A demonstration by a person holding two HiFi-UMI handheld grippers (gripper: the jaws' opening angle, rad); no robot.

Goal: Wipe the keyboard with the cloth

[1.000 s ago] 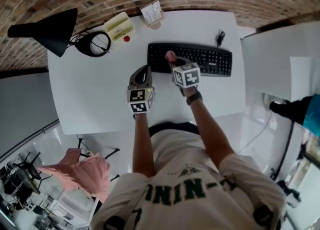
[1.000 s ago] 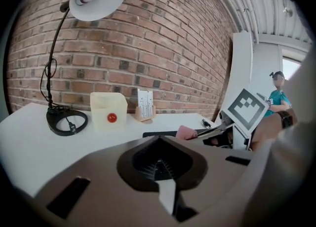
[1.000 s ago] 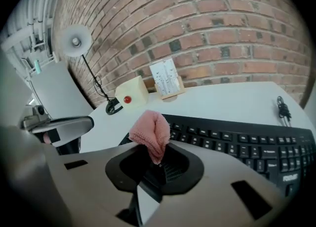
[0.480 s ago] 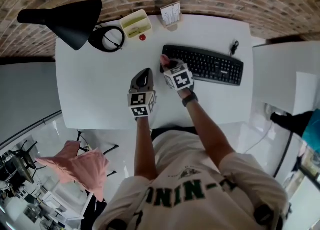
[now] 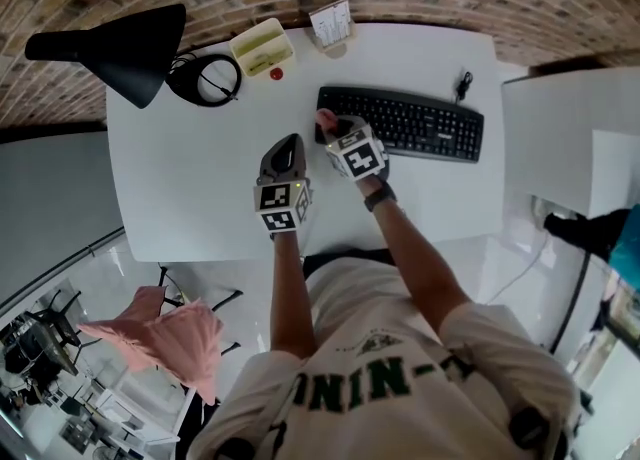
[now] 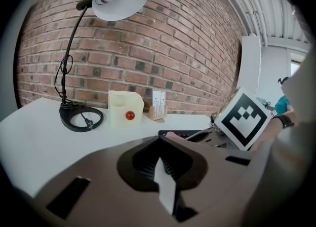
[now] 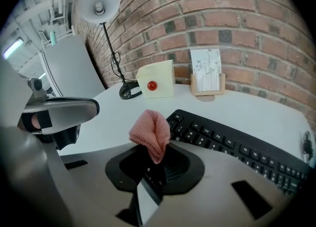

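The black keyboard (image 5: 410, 123) lies on the white table (image 5: 180, 178) towards the back right. My right gripper (image 5: 330, 131) is shut on a pink knitted cloth (image 5: 322, 121) at the keyboard's left end. In the right gripper view the cloth (image 7: 150, 131) stands bunched up out of the right gripper (image 7: 154, 161), just over the leftmost keys of the keyboard (image 7: 237, 153). My left gripper (image 5: 289, 148) hovers over bare table left of the keyboard, shut and holding nothing. In the left gripper view the left gripper (image 6: 160, 164) points at the keyboard's end (image 6: 182, 133).
At the back left stands a black desk lamp (image 5: 115, 48) with a ring base and cable (image 5: 205, 78). Beside it are a cream box with a red button (image 5: 262, 48) and a small card holder (image 5: 332, 23). A brick wall runs behind the table.
My right gripper has slid left along the keyboard with the cloth, from about a quarter in to the left end. The left gripper has stayed put.
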